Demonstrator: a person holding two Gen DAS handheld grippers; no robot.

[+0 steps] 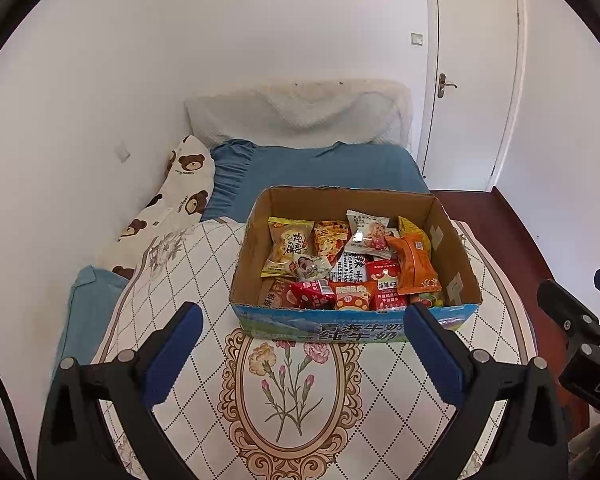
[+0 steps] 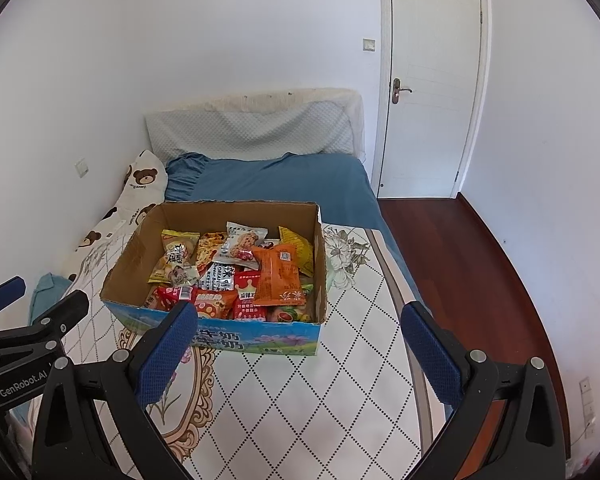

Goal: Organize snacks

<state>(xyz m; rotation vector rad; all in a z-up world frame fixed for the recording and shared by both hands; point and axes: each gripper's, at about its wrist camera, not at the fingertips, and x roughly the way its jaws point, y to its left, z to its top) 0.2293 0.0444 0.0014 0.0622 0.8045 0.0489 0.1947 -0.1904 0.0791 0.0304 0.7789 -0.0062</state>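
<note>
An open cardboard box stands on a patterned quilt on the bed. Several snack packets lie piled inside it: an orange packet on top at the right, a yellow packet at the left, red packets near the front wall. My left gripper is open and empty, held just in front of the box. My right gripper is open and empty, in front of the box's right corner.
The quilt covers the near bed. A bear-print pillow lies by the left wall, blue sheet and headboard behind. A white door and red wooden floor are on the right.
</note>
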